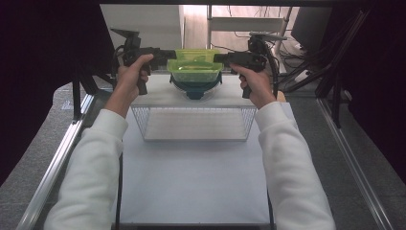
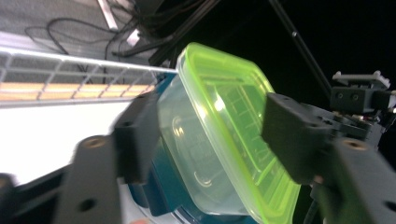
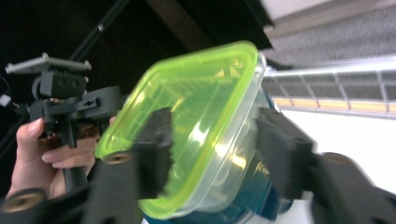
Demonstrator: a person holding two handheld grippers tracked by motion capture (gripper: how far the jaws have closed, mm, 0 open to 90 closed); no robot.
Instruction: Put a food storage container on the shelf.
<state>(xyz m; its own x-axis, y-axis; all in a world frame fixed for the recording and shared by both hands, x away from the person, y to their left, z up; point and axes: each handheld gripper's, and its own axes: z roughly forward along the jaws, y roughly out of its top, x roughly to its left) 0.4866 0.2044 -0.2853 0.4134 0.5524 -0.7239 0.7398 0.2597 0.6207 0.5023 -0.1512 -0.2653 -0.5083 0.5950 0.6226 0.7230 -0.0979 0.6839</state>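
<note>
A clear plastic box with a lime-green lid (image 1: 196, 60) (image 2: 224, 107) (image 3: 196, 93) sits on top of a teal container (image 1: 195, 88) (image 2: 159, 196) (image 3: 261, 196) at the far end of the white table. My left gripper (image 1: 171, 56) (image 2: 212, 140) reaches in from the box's left side. Its jaws are open, with the box's end between them. My right gripper (image 1: 219, 58) (image 3: 217, 151) comes from the box's right side, also open around that end. The pads look slightly off the box, and some are blurred.
A wire mesh basket (image 1: 139, 120) stands on the table (image 1: 191, 182) just in front of the stacked containers. Metal rails run along both table sides. Cables and dark stands lie beyond the far edge. The right gripper view shows the other hand on the left gripper's handle (image 3: 60, 107).
</note>
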